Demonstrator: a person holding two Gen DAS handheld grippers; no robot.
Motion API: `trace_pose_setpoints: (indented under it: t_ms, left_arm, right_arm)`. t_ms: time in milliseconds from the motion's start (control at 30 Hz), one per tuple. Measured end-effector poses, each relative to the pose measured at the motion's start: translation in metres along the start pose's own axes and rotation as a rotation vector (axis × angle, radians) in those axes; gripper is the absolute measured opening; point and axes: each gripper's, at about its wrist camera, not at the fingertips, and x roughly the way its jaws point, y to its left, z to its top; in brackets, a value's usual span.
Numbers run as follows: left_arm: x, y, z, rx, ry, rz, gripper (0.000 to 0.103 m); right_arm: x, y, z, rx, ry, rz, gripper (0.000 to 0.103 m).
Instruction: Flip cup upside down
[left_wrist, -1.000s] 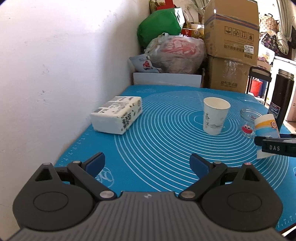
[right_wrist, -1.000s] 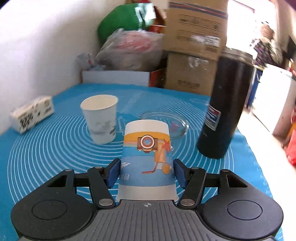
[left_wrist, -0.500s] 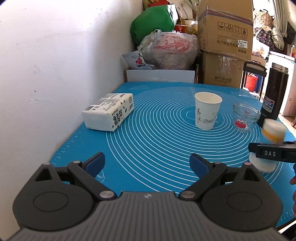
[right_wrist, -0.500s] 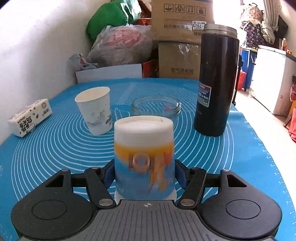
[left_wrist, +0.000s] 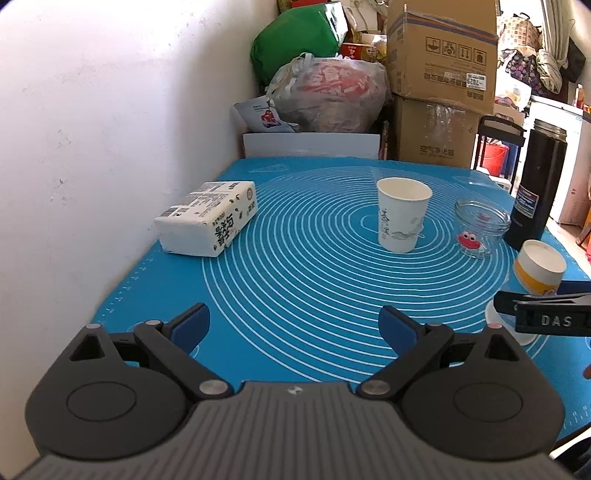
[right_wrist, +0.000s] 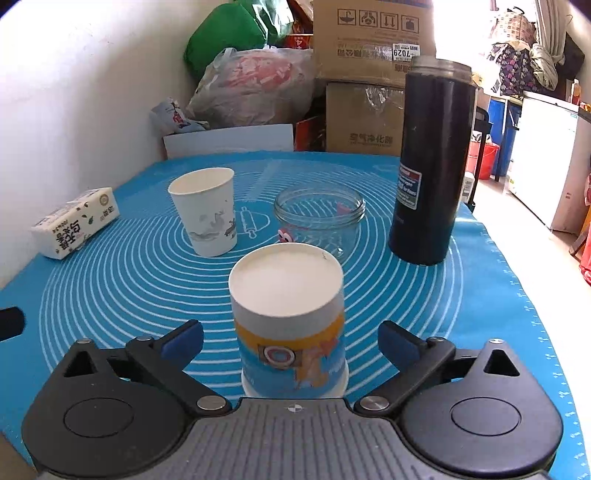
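A printed paper cup (right_wrist: 290, 325) with orange and blue bands stands upside down on the blue mat (right_wrist: 461, 314), white base up. My right gripper (right_wrist: 291, 341) is open, its blue pads apart on either side of the cup and not touching it. The cup also shows in the left wrist view (left_wrist: 539, 267) at the right edge, behind the right gripper's finger. A plain white paper cup (right_wrist: 204, 216) stands upright further back. My left gripper (left_wrist: 293, 326) is open and empty over the mat's near left part.
A glass jar (right_wrist: 319, 218) and a tall black flask (right_wrist: 430, 162) stand behind the printed cup. A tissue pack (left_wrist: 208, 221) lies at the left by the white wall. Boxes and bags are piled beyond the mat's far edge.
The right gripper set the printed cup down upside down on the mat and opened, letting go of it. The left gripper stayed open and shifted only slightly.
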Motion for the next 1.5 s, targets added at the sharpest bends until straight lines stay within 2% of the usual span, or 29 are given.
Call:
trace_pose_setpoints:
  t_ms: [200,433,667,1500]
  left_arm:
    - [-0.011,-0.008,0.000,0.015,-0.002,-0.023,0.097]
    - [-0.030,-0.015,-0.004,0.028,-0.002,-0.034,0.097]
    - [-0.043,-0.023,-0.012,0.056,0.006,-0.060,0.097]
    - [-0.057,-0.037,-0.026,0.093,0.009,-0.100,0.097]
  right_arm:
    - [-0.035,-0.007,-0.003,0.024,-0.004,0.026,0.103]
    - [-0.084,-0.008,-0.014,-0.010,-0.044,0.030,0.103]
    - [-0.113,-0.010,-0.026,-0.004,-0.050,0.032,0.103]
    - [-0.133,-0.006,-0.040,-0.005,-0.068,0.038,0.103]
